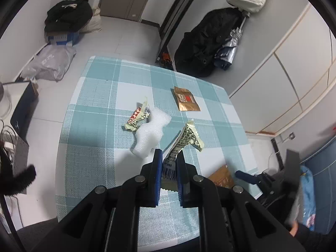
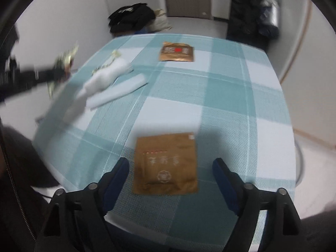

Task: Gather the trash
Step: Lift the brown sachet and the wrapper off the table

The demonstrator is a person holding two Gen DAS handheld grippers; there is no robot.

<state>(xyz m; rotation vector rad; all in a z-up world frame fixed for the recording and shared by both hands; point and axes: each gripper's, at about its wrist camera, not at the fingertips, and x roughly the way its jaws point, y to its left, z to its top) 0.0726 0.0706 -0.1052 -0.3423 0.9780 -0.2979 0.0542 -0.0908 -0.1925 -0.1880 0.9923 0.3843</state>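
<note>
My left gripper [image 1: 169, 155] is shut on a yellow and black printed wrapper [image 1: 185, 141] and holds it above the checked tablecloth [image 1: 94, 126]. On the cloth lie a white foam piece [image 1: 150, 134], a second crumpled wrapper [image 1: 138, 117] and a brown sachet [image 1: 187, 101]. My right gripper [image 2: 171, 163] is open, its fingers on either side of a near brown packet [image 2: 166, 163] lying flat on the cloth. The far brown sachet [image 2: 176, 51] and the foam piece [image 2: 105, 77] also show in the blurred right wrist view. The left gripper with its wrapper [image 2: 65, 63] shows blurred at the left.
The table [image 2: 231, 88] stands in a small room. Black bags [image 1: 67, 14] and a blue box sit on the floor at the far left, a black duffel and a folded umbrella [image 1: 229, 48] at the far right. White cabinets line the right wall.
</note>
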